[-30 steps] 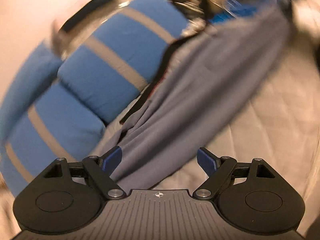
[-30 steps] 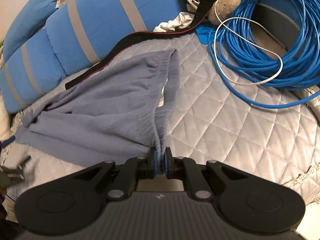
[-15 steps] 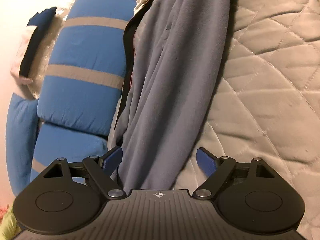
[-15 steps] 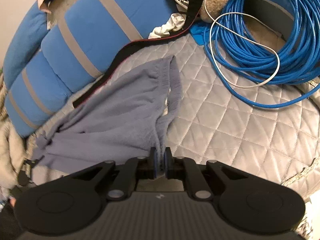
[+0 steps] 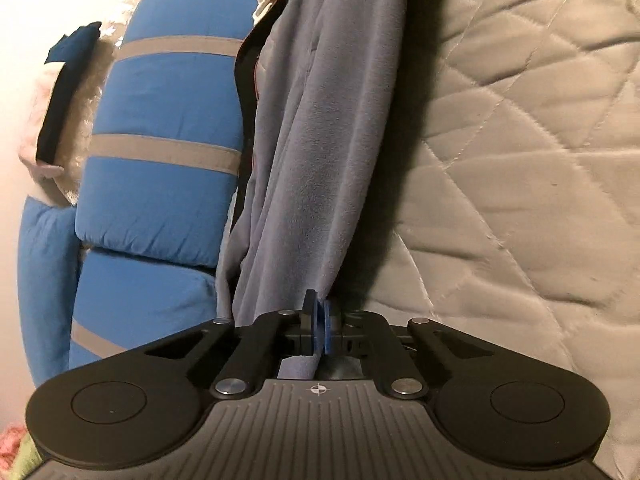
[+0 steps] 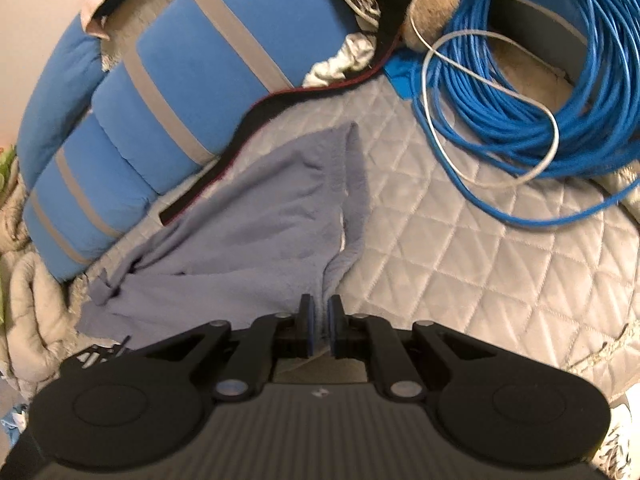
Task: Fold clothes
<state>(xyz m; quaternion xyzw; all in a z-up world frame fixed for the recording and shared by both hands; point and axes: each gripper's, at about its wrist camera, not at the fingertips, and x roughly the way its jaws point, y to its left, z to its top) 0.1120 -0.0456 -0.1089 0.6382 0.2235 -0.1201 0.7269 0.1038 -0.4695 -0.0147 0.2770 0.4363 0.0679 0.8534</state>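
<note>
Both grippers pinch the grey garment [image 6: 256, 236] lying on the quilted bed [image 6: 460, 264]: right gripper [image 6: 319, 322] clamped as before, left gripper [image 5: 320, 326], open half a second ago, now closed on it.

A grey diamond-quilted bedcover [image 6: 480, 248] forms the work surface. Blue padded cushions with grey stripes [image 6: 192, 92] lie along its far left edge. A coil of blue cable [image 6: 532, 92] rests at the far right, with a white cord [image 6: 492, 182] looped across it.
</note>
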